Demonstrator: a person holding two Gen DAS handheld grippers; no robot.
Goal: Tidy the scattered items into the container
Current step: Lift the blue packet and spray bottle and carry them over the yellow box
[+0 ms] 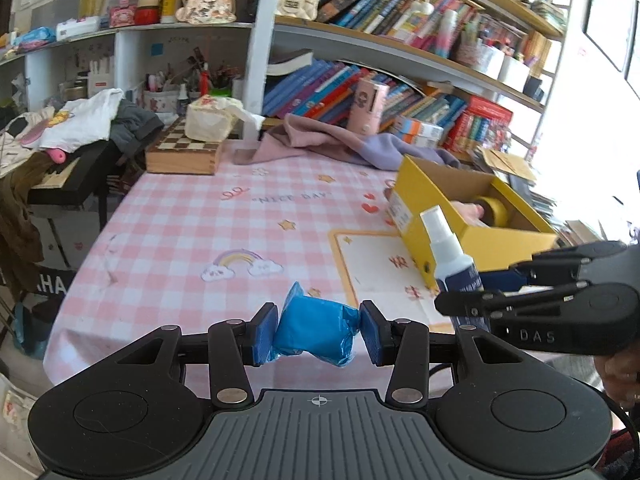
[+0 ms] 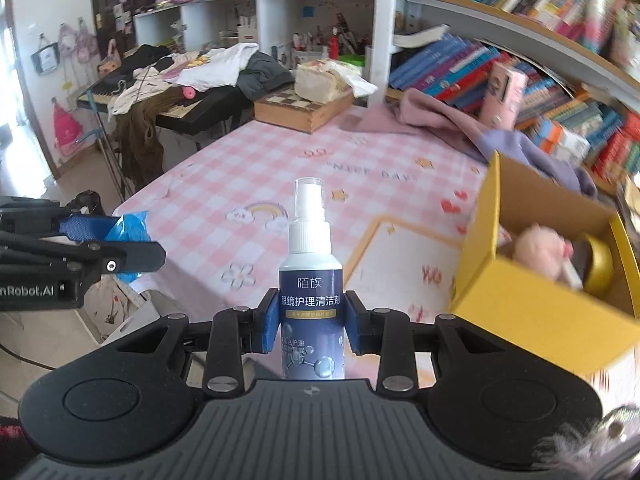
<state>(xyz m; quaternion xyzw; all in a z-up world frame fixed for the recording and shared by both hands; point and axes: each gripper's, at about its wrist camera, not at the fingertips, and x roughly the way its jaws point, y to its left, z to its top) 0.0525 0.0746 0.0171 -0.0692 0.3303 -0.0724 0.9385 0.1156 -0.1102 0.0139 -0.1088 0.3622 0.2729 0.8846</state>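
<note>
My left gripper [image 1: 319, 334] is shut on a blue crinkled plastic packet [image 1: 316, 334], held above the near edge of the pink checked table [image 1: 192, 216]. My right gripper [image 2: 311, 322] is shut on an upright spray bottle [image 2: 311, 280] with a dark blue label and clear cap; the bottle also shows in the left wrist view [image 1: 452, 256]. The yellow cardboard box [image 2: 520, 280] lies open to the right of both grippers. It holds a pink plush toy [image 2: 536, 246] and a gold tape roll [image 2: 598, 266]. The left gripper with its packet [image 2: 130, 226] shows at the left of the right wrist view.
A wooden chessboard box [image 1: 184, 152] with a tissue pack [image 1: 210, 118] stands at the table's far side. Pink and lilac cloth [image 1: 340, 140] lies by a pink cylinder [image 1: 370, 106]. Bookshelves stand behind. A keyboard piled with clothes [image 2: 180, 80] is at the left.
</note>
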